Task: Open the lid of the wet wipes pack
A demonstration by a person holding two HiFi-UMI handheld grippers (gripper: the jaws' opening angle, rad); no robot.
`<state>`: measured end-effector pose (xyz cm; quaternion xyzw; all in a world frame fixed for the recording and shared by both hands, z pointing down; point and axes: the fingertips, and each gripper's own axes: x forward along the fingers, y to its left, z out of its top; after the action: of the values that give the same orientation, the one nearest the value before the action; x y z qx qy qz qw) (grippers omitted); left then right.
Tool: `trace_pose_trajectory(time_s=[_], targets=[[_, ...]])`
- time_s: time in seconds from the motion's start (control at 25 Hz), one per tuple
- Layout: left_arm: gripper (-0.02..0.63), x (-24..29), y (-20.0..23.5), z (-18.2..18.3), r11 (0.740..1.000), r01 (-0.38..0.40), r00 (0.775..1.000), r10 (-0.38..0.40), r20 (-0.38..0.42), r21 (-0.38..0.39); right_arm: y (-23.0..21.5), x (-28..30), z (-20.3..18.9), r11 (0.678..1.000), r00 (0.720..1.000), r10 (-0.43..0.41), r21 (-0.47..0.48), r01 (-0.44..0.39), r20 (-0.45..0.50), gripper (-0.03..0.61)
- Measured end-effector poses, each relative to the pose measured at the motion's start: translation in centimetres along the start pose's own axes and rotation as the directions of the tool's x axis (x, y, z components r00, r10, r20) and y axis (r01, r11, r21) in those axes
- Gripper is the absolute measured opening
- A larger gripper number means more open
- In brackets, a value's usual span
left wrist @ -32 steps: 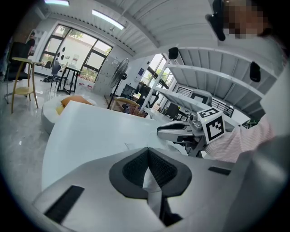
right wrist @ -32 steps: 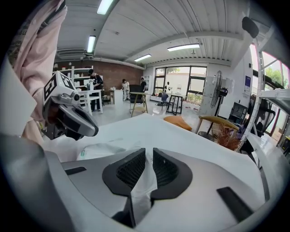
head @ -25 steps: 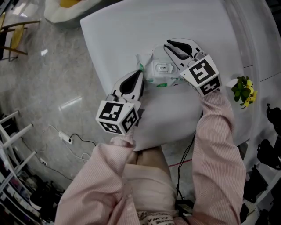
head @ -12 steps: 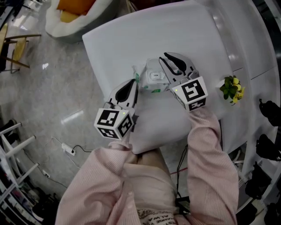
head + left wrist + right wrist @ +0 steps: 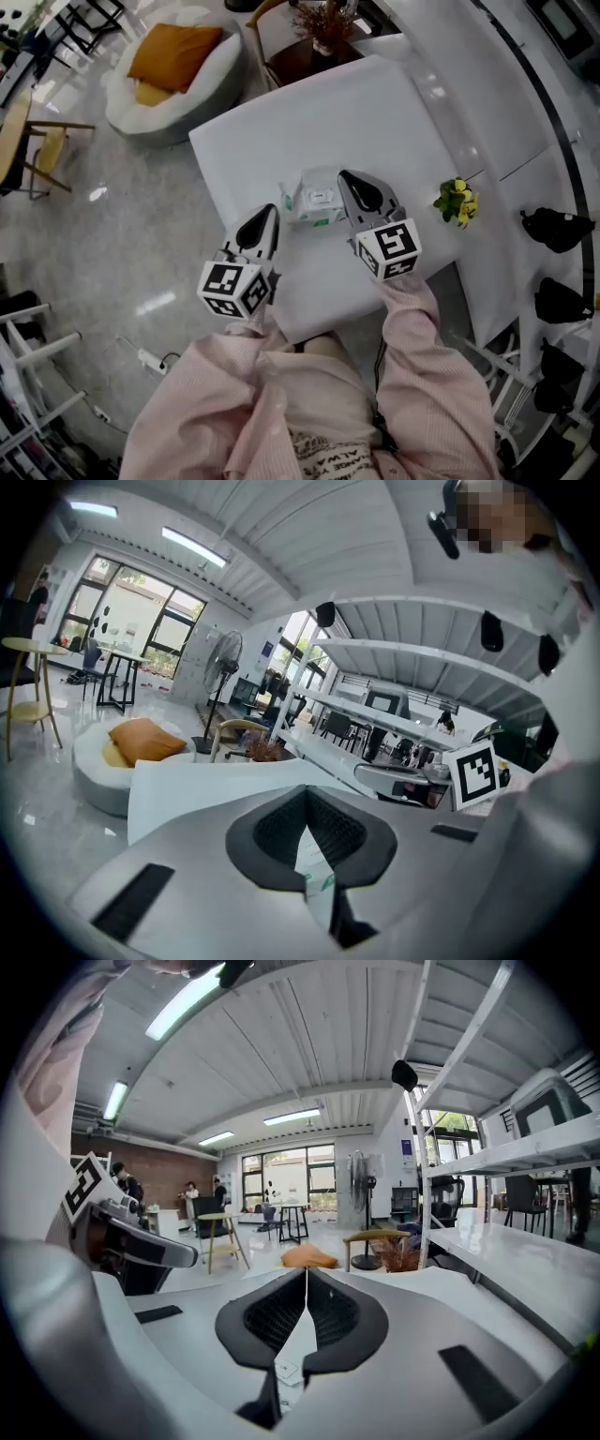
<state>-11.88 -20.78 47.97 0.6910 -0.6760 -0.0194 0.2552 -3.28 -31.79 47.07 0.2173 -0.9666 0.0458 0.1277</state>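
— Two grippers flanked the wet wipes pack (image 5: 314, 199), which lay on the white tabletop (image 5: 281, 122) between them, its lid (image 5: 322, 195) down flat. The opening step looked not yet begun.

— And the jaws?

— The left gripper (image 5: 272, 211) hovered at the pack's left end, jaws drawn together at the tips. The right gripper (image 5: 345, 178) hung over the right end; its jaws had just closed to a slit. In each gripper view the pack showed only through the gap behind the tips, and nothing appeared pinched.

— What would the next move need?

— Most likely the right jaws would have to part, settle on the lid's free edge and lift it, while the left pinned the pack to the tabletop.
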Motion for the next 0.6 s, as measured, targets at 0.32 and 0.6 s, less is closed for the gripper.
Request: trace_pose_trajectory(time_s=[0.32, 0.6], targets=[[0.0, -3.5, -1.8, 3.5, 0.993, 0.068, 0.997, -0.071, 0.023, 0.096, 1.3, -5.0, 3.2, 0.992, 0.995, -0.082, 0.097, 0.076, 0.058, 0.0], [0.0, -5.1, -2.4, 6.3, 0.984, 0.105, 0.992, -0.114, 0.053, 0.145, 2.2, -8.1, 5.9, 0.984, 0.984, -0.138, 0.13, 0.124, 0.111, 0.0]])
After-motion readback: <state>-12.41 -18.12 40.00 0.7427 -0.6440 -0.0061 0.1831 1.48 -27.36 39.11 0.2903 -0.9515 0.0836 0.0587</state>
